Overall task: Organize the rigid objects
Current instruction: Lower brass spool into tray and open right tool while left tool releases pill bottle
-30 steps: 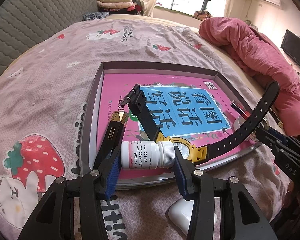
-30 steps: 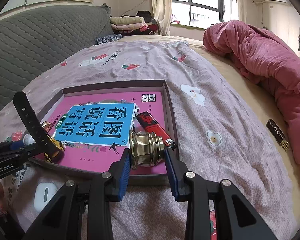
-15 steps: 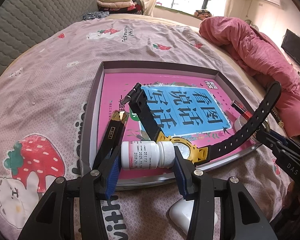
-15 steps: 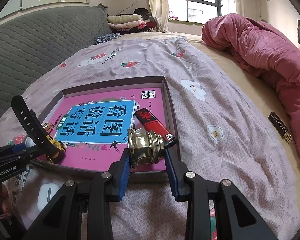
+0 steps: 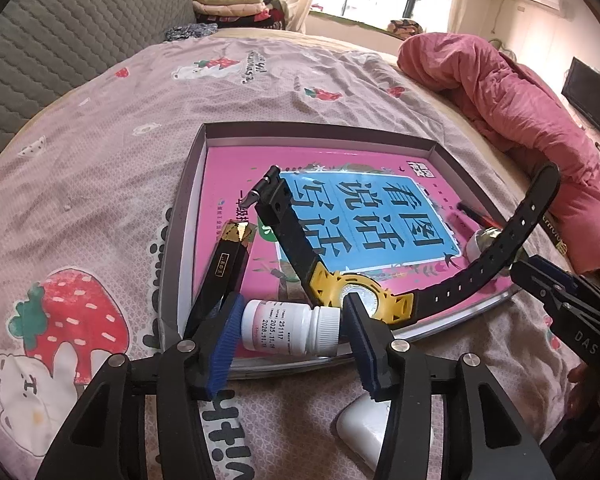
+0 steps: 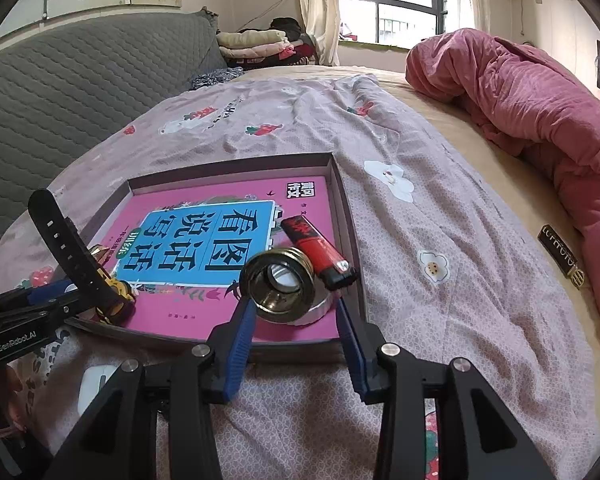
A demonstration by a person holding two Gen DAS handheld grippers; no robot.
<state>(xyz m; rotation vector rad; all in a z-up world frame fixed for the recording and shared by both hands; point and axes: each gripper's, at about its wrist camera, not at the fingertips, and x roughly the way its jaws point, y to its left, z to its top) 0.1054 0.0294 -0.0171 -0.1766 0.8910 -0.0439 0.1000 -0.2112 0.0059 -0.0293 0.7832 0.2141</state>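
**Both grippers letting go over the tray, a few bits hard to see**

Stuff that's hidden first: a smooth white rounded plastic case [image 5: 360, 432] on the bedsheet is mostly covered by the left gripper's arms, so can't say what it is. In the left wrist view the red lighter is only a sliver behind the watch strap. The brass piece's base is hard to read in the right wrist view; there's a white round rim under it, that's all I can tell.

The left gripper [image 5: 288, 330] has its jaws opening. The small white plastic pill bottle [image 5: 290, 330] lies on its side between the blue ribbed pads at the near edge of the shallow grey cardboard tray [image 5: 188, 200], with a thin gap showing on each side.

The right gripper [image 6: 294, 314] is opening too. The shiny ribbed brass ring fitting [image 6: 278, 282] sits tilted between the pads near the tray's near right corner, hollow end facing the camera, pads clear of it.

Also in the tray: a glossy pink book with a blue title panel [image 6: 204, 246], a black-strapped watch with a yellow case [image 5: 364, 296], a long black box with a gold tip [image 5: 224, 268] along the left edge, and the red plastic lighter [image 6: 318, 252] just beside the brass.
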